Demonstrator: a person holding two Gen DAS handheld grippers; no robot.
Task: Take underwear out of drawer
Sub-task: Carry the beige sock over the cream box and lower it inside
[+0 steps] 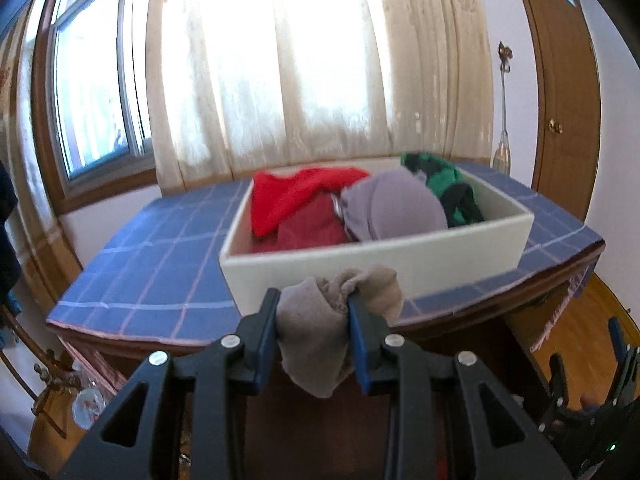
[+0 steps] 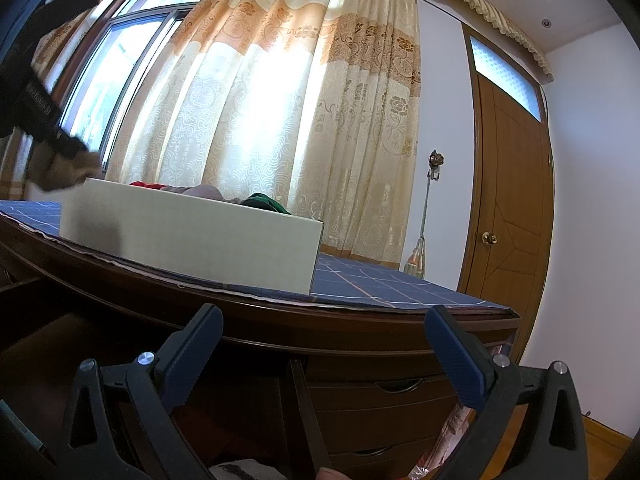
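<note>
Black jaws of the left gripper fill the near edge of the left wrist view, their blue pads clamped on a bunched beige underwear. It bulges above the pads and hangs in a fold below them, held in the air in front of the dresser, just short of the box's near wall.

Behind the dresser hangs a cream curtain with orange flower bands, bright with daylight, and a window stands to its left. A brown door with a round knob is to the right. On the dresser top lies a blue checked cloth, and on that sits a white box, open at the top. Inside lie a red garment, a grey-lilac one in the middle and a green-and-black one at the far right corner.

From the right wrist view, the right gripper is low, in front of the dresser's front edge, jaws wide apart with nothing between them. Beneath it a drawer stands pulled out, its dark side wall running toward the camera; the contents are dim, with a pale scrap of cloth at the bottom edge. Closed drawers with curved handles sit to the right. At far left in this view the left gripper shows as a dark blur with the beige cloth beneath it, above the box's left end.
</note>
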